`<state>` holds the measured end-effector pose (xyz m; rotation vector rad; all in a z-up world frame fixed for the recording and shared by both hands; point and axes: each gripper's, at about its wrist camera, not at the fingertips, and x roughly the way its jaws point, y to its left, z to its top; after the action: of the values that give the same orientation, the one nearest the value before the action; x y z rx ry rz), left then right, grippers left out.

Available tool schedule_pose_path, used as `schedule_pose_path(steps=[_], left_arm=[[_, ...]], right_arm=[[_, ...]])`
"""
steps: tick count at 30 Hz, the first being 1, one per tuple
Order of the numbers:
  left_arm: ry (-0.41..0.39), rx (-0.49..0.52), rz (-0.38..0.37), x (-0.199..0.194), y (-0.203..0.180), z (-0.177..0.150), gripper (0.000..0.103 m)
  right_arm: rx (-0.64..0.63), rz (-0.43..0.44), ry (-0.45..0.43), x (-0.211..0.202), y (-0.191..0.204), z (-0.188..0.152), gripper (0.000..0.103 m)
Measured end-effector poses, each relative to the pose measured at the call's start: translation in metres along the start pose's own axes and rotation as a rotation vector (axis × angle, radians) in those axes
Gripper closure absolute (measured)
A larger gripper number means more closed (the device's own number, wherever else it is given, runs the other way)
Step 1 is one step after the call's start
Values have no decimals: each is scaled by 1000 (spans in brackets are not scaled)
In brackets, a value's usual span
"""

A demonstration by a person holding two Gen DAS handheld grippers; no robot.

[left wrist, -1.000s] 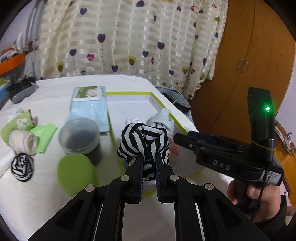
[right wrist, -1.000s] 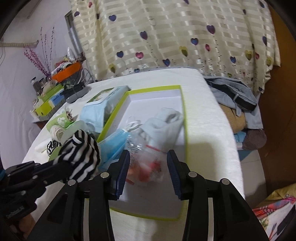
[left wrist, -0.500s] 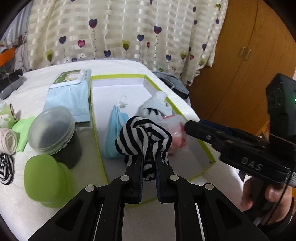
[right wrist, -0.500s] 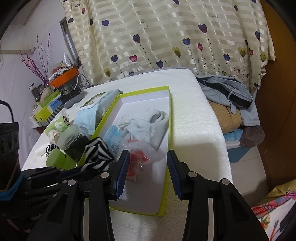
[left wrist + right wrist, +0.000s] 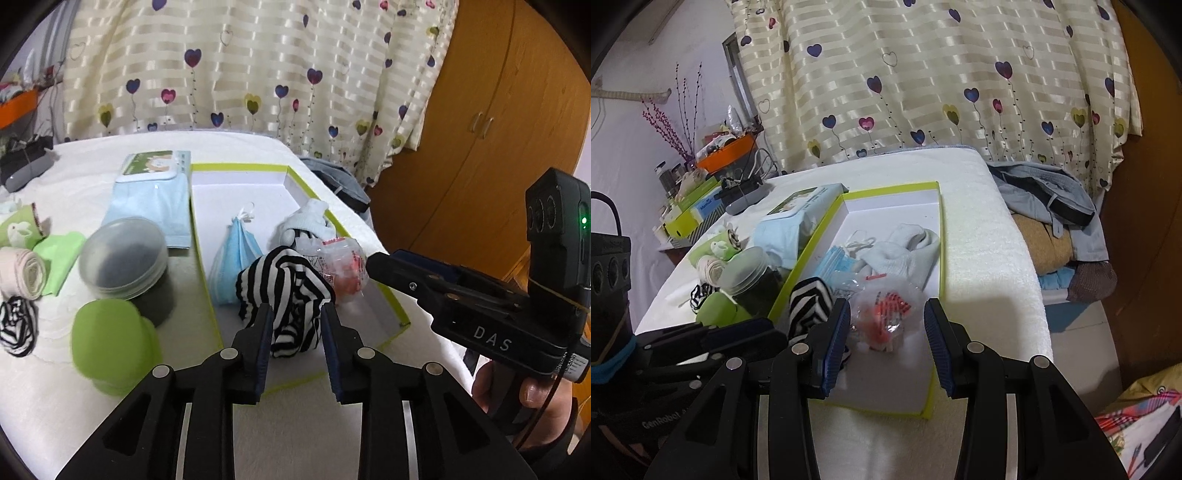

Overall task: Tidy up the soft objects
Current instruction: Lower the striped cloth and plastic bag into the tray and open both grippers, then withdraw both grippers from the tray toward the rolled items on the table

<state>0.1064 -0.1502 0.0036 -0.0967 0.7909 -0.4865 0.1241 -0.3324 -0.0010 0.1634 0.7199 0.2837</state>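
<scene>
A black-and-white striped cloth (image 5: 286,291) lies inside the green-rimmed white box (image 5: 240,177), between the open fingers of my left gripper (image 5: 296,325). It also shows in the right wrist view (image 5: 809,302). The box also holds a blue face mask (image 5: 236,254), white socks (image 5: 308,221) and a clear packet with red contents (image 5: 341,267). My right gripper (image 5: 886,332) is open and empty, hovering over that packet (image 5: 886,314) at the box's near end (image 5: 934,236).
Left of the box stand a lidded dark jar (image 5: 123,254), a green cup (image 5: 110,339), a blue wipes pack (image 5: 155,195), a rolled beige cloth (image 5: 22,271), a green cloth (image 5: 61,254) and another striped piece (image 5: 16,326). Clothes (image 5: 1052,206) pile beyond the bed's right edge.
My left gripper carried the striped cloth over the box, lowered it, and has opened, letting it go inside. The right gripper stayed open and drifted a little.
</scene>
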Motion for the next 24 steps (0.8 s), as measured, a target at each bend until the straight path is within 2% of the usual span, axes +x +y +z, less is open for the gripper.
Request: schedule_pose_path(steps=[8, 11, 12, 24], left_arm=[[-48, -8, 20, -33, 5, -8, 78], [-64, -10, 33, -46, 8, -13, 78], [-70, -10, 37, -49, 9, -15, 78], [-107, -47, 76, -80, 30, -32, 72]], right_arm=[[-37, -21, -24, -24, 21, -8, 59], [-55, -22, -28, -31, 32, -12, 48], [-59, -20, -30, -33, 35, -13, 48], [-122, 7, -10, -44, 71, -25, 48]])
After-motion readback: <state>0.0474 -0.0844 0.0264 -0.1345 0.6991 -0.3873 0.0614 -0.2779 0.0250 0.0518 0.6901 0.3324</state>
